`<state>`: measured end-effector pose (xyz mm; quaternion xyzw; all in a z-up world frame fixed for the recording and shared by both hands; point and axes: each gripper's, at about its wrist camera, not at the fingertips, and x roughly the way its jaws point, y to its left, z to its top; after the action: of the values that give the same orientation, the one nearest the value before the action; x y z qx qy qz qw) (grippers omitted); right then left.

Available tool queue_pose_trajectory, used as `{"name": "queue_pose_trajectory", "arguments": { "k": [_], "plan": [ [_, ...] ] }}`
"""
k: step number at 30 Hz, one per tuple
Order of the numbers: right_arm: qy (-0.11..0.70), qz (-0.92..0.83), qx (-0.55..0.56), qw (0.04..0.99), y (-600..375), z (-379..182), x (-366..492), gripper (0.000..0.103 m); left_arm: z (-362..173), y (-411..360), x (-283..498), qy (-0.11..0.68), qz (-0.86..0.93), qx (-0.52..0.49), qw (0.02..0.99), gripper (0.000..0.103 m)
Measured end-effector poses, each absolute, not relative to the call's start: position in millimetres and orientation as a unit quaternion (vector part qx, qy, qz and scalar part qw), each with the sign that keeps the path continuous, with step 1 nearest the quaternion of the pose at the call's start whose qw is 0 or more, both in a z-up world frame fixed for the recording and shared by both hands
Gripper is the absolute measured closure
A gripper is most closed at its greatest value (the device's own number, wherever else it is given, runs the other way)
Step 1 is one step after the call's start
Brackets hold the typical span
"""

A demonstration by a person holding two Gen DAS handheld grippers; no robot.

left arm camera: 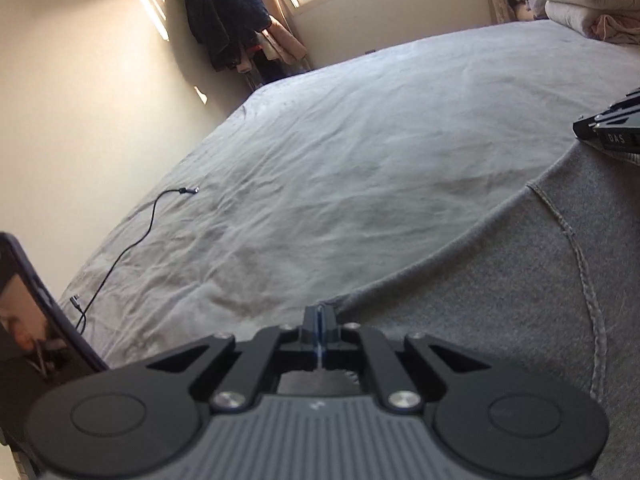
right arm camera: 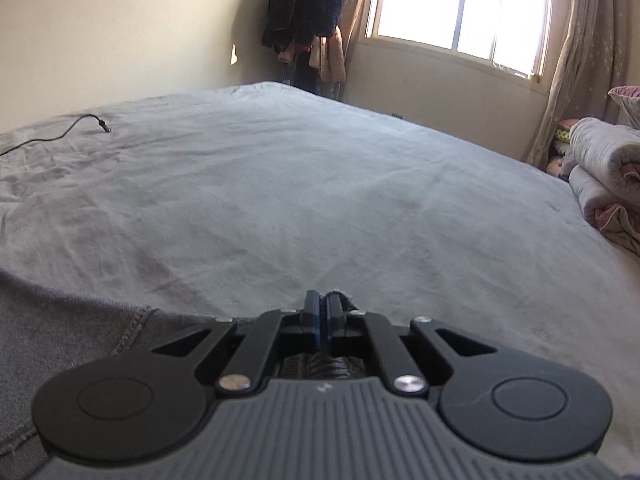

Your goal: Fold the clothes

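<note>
- Grey garment lies on the bed, filling 3–5 o'clock of the left view; seams showing, edge stretched between both tools.
- Left tool pinched tight on the garment's edge at 6 o'clock — grip on one end so the cloth can be carried over.
- Right tool clamped on a bunched bit of the same garment, 6 o'clock in its view.
- Two-point hold keeps the edge taut.
- Cable at 9 o'clock, well apart.
</note>
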<state>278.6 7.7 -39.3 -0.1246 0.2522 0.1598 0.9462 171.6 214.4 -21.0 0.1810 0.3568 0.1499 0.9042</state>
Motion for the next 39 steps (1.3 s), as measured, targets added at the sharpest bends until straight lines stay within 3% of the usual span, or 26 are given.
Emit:
{"name": "queue_pose_trajectory", "arguments": {
  "k": [7, 8, 10, 11, 12, 14, 25, 39],
  "plan": [
    [0.267, 0.138, -0.132, 0.945, 11, -41, 274, 0.094, -33, 205, 175, 0.355, 0.158, 0.187, 0.902, 0.096],
    [0.267, 0.140, -0.123, 0.946, 8, -36, 270, 0.085, -30, 204, 174, 0.353, 0.158, 0.182, 0.904, 0.095],
    [0.260, 0.142, -0.109, 0.949, -2, -27, 258, 0.058, -23, 202, 172, 0.348, 0.162, 0.176, 0.906, 0.092],
    [0.255, 0.144, -0.105, 0.950, -7, -22, 252, 0.046, -19, 200, 170, 0.345, 0.164, 0.174, 0.908, 0.082],
    [0.250, 0.147, -0.105, 0.951, -12, -19, 245, 0.046, -14, 197, 168, 0.341, 0.165, 0.170, 0.910, 0.067],
    [0.249, 0.146, -0.111, 0.951, -25, -12, 235, 0.046, -6, 191, 163, 0.337, 0.159, 0.159, 0.914, 0.060],
    [0.272, 0.084, -0.065, 0.956, -152, 13, 190, 0.046, 17, 128, 162, 0.378, -0.023, 0.082, 0.922, 0.057],
    [0.357, 0.070, 0.004, 0.931, -289, -13, 167, 0.048, 7, -1, 218, 0.400, -0.159, 0.061, 0.901, 0.058]
  ]
}}
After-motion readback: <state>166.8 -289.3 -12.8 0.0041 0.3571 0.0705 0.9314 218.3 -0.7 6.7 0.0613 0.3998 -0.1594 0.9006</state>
